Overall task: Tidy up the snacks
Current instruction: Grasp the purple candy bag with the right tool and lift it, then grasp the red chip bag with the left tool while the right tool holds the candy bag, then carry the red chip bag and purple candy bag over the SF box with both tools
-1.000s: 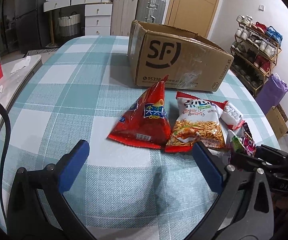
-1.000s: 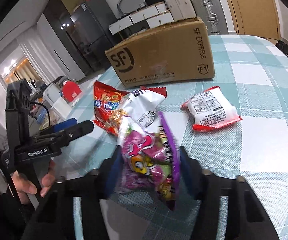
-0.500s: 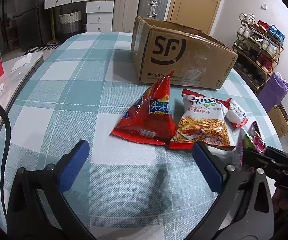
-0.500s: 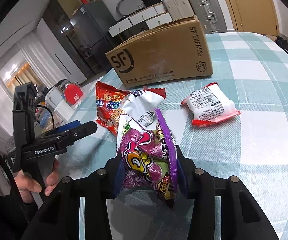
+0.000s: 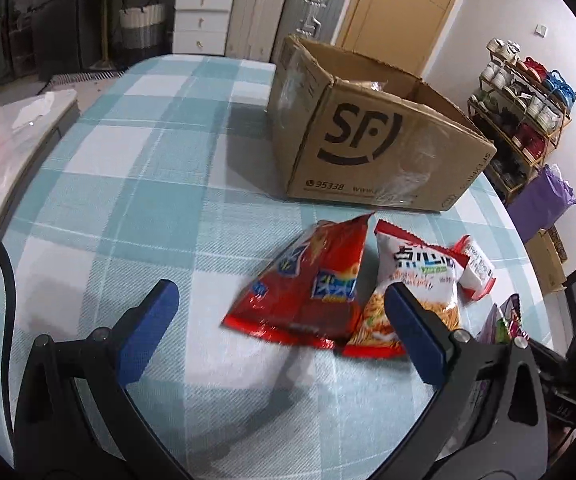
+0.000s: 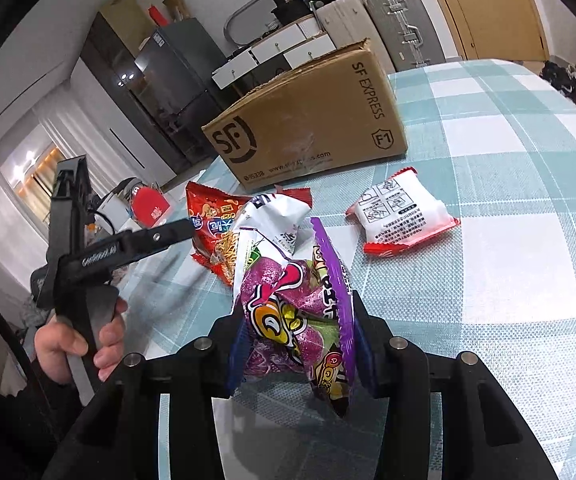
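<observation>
A purple snack bag (image 6: 300, 320) is being pinched at its crumpled middle by the right gripper (image 6: 296, 344), above the near table (image 6: 508, 280). It is judged light, soft and crinkly, possibly slippery. The left gripper (image 5: 283, 320) is being held spread near the red bag (image 5: 312, 292).
</observation>
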`<state>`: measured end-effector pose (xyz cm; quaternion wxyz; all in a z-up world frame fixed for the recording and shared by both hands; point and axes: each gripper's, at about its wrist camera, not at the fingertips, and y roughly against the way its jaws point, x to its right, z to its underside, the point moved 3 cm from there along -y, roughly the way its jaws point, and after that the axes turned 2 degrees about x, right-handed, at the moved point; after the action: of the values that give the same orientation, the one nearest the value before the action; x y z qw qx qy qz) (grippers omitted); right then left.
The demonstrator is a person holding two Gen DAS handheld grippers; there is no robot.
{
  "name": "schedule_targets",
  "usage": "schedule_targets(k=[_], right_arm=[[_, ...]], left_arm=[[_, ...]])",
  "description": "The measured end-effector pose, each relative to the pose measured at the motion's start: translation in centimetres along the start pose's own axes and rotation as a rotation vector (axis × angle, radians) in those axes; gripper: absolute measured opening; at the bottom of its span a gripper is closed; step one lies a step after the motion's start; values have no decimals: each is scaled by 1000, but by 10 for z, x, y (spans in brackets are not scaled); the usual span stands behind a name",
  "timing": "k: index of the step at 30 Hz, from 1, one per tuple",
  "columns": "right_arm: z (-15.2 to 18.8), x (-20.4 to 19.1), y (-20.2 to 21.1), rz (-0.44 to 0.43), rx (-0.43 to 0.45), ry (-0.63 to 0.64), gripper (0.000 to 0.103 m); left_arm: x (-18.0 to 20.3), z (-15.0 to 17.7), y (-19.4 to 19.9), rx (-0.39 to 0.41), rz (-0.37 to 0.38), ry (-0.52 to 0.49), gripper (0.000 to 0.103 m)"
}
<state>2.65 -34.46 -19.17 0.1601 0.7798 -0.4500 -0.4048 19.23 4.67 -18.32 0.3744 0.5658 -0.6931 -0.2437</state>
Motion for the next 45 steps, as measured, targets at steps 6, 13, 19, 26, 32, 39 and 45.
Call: schedule_targets(k=[6, 13, 19, 26, 32, 39, 45], right_arm=[[-1, 3, -4, -9, -17, -13, 45], [-1, 6, -6, -13, -27, -30, 45], [0, 7, -6, -16, -31, -32, 45], [0, 9, -5, -18, -25, -45, 45], [0, 9, -4, 11, -14, -47, 45], [0, -1, 8, 52, 32, 4, 45], [-14, -23, 35, 52, 95, 49, 45]], left_arm=[[3, -15, -23, -57, 39, -16, 102], [-4, -19, -43, -81, 21, -8, 75], [-9, -20, -43, -65, 57, -13, 43], [-17, -14, -31, -45, 27, -29, 40], [-19, -9, -12, -19, 15, -39, 40], [-14, -3, 28, 35, 4, -62, 40], [-1, -7, 62, 81, 7, -92, 40]])
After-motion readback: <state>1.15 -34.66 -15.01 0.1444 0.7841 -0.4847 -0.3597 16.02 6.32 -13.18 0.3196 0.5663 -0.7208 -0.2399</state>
